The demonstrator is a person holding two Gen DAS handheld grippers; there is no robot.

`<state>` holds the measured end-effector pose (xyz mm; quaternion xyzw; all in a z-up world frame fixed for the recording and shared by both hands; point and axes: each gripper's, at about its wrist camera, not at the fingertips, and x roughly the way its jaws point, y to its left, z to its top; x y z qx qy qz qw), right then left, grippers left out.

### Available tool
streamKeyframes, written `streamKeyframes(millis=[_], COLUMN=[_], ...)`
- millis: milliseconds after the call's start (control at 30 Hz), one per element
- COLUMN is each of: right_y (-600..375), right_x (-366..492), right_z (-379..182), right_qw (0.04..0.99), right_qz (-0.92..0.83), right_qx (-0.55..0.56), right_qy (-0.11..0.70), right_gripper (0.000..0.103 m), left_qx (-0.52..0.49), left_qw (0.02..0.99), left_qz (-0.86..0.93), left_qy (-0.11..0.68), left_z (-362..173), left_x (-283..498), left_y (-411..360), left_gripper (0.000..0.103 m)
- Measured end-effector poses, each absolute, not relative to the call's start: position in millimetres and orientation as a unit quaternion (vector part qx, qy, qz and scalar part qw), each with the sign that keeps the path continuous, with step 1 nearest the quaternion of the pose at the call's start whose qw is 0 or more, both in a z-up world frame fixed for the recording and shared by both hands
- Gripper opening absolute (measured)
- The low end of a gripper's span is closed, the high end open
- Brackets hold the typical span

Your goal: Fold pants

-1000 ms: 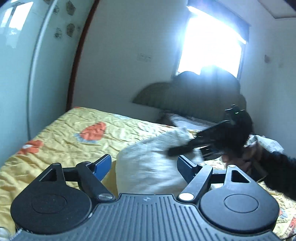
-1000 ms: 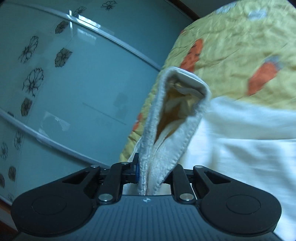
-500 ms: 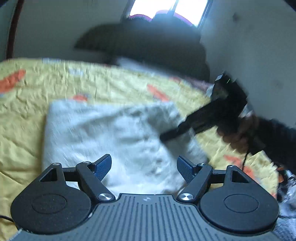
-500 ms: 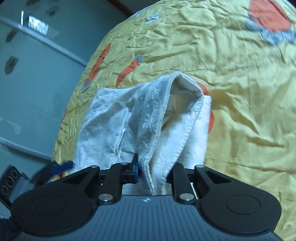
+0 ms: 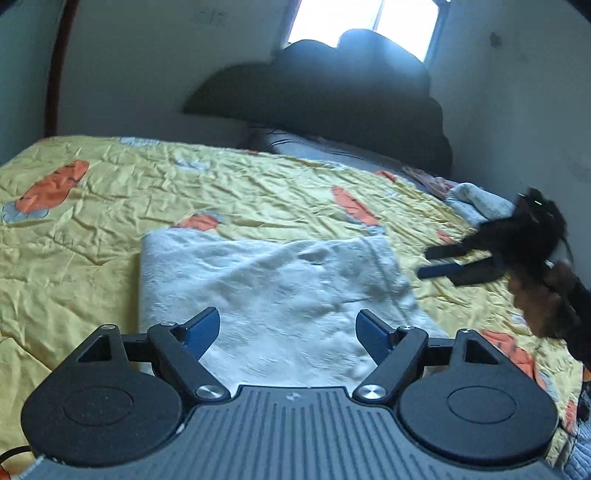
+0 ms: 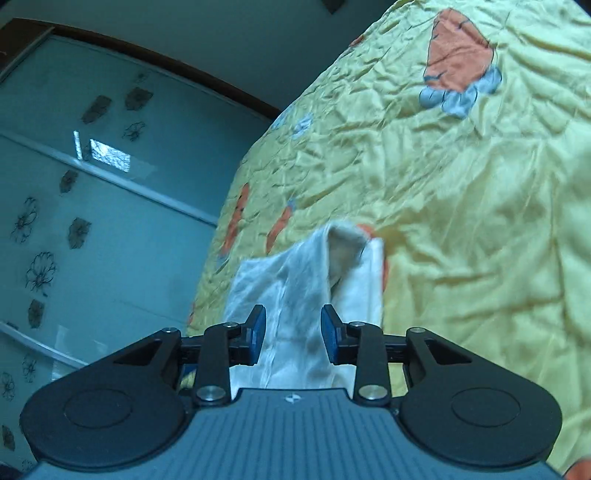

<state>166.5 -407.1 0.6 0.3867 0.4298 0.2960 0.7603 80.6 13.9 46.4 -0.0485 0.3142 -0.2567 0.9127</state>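
On a yellow bedspread [image 5: 258, 192] printed with orange shapes, white pants [image 5: 280, 295] lay folded into a flat rectangle. The left gripper [image 5: 288, 328] hovered over their near edge, jaws spread wide and empty. Only this left wrist view showed the dark headboard [image 5: 332, 103], the bright window [image 5: 369, 18] and the right gripper [image 5: 443, 262] beside the pants' right edge, held in a hand [image 5: 543, 302]. The right wrist view instead showed a glass wardrobe door [image 6: 92, 221] and the right gripper's [image 6: 293, 334] jaws, which had just been opening, standing apart around a raised fold without pressing it.
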Motion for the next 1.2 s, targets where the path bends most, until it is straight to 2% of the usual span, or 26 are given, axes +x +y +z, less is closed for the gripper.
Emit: streamKeyframes(millis=[200,433,633,667,733,800,933,1067,1200], right_y=[-392,-405,-392,-388,-381,-374,-384,-385,-385], right_x=[164,158,161,161,160,158,147,152,153], right_z=[-14,-19,-28,-27,-27,-24,-12,-38,-35], right_qw=[0.757,0.754,0.743,0.748,0.762,0.779,0.795,0.774,0.758], right_qz=[0.277,0.262,0.282,0.284,0.278,0.272,0.269,0.252,0.255], right_qx=[0.373,0.401,0.394,0.385,0.359,0.321,0.315,0.335,0.351], right_qy=[0.459,0.45,0.462,0.46,0.461,0.466,0.444,0.475,0.488], right_gripper=[0.032,0.033,0.032,0.031,0.009,0.006,0.003,0.003,0.004], left_qx=[-0.077,-0.19,-0.202,-0.198,-0.18,-0.159,-0.169,-0.152,-0.156], left_qw=[0.906,0.876,0.868,0.869,0.874,0.878,0.878,0.88,0.876], left_qz=[-0.262,-0.206,-0.209,-0.21,-0.216,-0.212,-0.211,-0.213,-0.211], left_qy=[0.322,0.392,0.403,0.401,0.397,0.398,0.395,0.396,0.404], left_z=[53,34,18,17,18,21,28,16,33], left_x=[118,169,173,173,170,168,164,170,165], left_y=[2,13,14,12,6,0,1,-4,-2], left_gripper=[0.083,0.083,0.083,0.085,0.092,0.092,0.095,0.099,0.093])
